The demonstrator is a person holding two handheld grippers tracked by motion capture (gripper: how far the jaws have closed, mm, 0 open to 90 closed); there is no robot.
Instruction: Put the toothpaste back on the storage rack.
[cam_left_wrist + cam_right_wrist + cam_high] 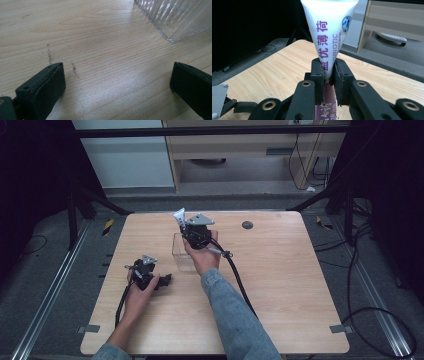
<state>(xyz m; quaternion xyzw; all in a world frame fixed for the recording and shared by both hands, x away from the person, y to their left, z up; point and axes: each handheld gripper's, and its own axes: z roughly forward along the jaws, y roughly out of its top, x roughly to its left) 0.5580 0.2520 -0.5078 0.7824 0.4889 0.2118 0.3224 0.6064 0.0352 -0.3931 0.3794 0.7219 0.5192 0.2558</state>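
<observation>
The light wooden counter (280, 285) carries 1 clear ribbed plastic container (181, 254) near its middle. 1 small dark round disc (247, 225) lies near the far edge.

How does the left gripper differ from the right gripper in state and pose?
The left gripper has its jaws wide apart with nothing between them; the right gripper is shut on a white squeeze tube with purple print. The left lies low over the wooden table; the right is raised beside the clear ribbed plastic box.
</observation>
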